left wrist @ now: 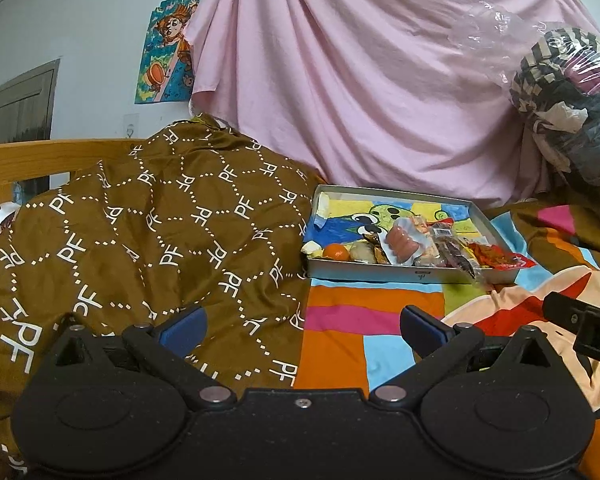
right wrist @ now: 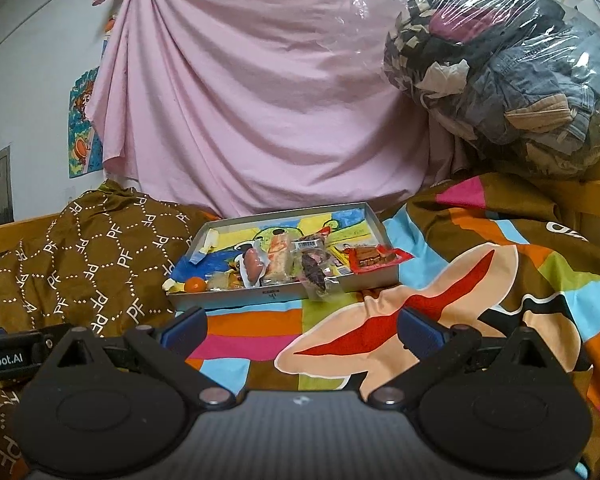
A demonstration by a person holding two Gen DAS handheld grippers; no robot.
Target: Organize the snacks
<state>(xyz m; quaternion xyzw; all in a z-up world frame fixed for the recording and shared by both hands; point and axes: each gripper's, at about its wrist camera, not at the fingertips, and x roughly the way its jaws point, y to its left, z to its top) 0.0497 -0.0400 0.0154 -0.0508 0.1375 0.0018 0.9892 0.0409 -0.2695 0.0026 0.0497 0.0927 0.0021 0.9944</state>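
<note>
A shallow grey tray [left wrist: 380, 273] [right wrist: 260, 295] with a cartoon lining rests on the colourful bedspread. Several snacks crowd its near side: an orange [left wrist: 336, 251] [right wrist: 195, 284], a packed sausage [left wrist: 401, 242] [right wrist: 253, 265], a dark wrapped snack [left wrist: 456, 255] [right wrist: 314, 274] hanging over the front rim, and a red packet [left wrist: 500, 258] [right wrist: 376, 258] at the right end. My left gripper [left wrist: 303, 330] hovers open well short of the tray, nothing between its blue pads. My right gripper [right wrist: 302, 328] is likewise open and empty, in front of the tray.
A brown patterned quilt [left wrist: 140, 240] [right wrist: 80, 248] is heaped left of the tray. Pink cloth [left wrist: 360, 80] [right wrist: 260, 100] hangs behind. A clear bag of clothes [left wrist: 572, 112] [right wrist: 508, 80] sits at the back right. A wooden bed rail [left wrist: 40, 160] runs along the left.
</note>
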